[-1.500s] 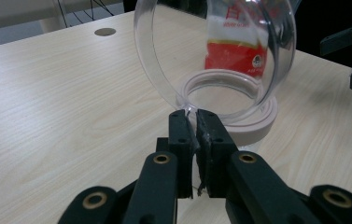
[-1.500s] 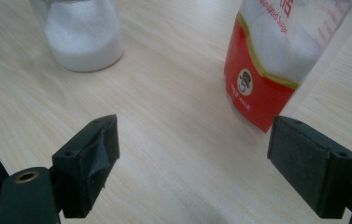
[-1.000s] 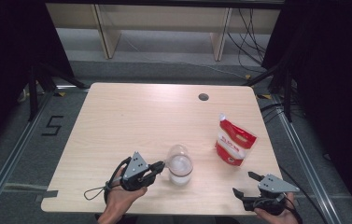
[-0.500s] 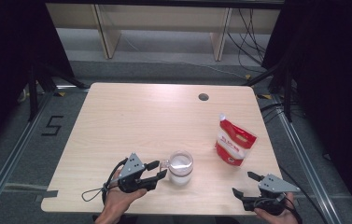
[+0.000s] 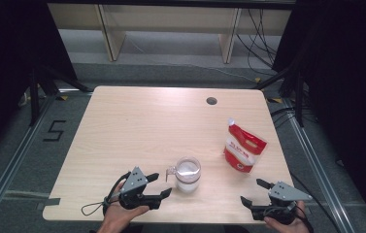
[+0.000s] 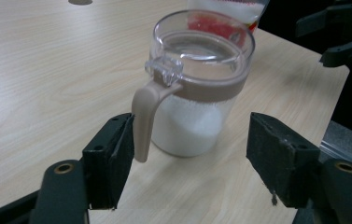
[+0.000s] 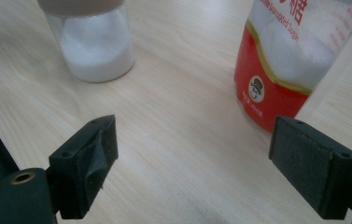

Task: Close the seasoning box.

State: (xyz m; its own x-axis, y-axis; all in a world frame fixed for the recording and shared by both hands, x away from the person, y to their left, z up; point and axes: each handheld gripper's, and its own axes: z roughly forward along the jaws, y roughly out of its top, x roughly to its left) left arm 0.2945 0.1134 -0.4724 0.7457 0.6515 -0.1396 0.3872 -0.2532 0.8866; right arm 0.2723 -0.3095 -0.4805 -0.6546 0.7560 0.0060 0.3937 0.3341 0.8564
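On the table (image 5: 137,121), near its front edge, your jar (image 5: 188,174) of white grains stands upright, long axis vertical, its handle (image 6: 144,119) pointing toward your left gripper (image 5: 160,184); the red pouch (image 5: 242,150) stands well apart on the right. Your left gripper's jaws have just been opening and now stand apart, releasing the handle gripped a second ago, one pad just beside it. Your right gripper (image 5: 253,191) rests with jaws apart, holding nothing.
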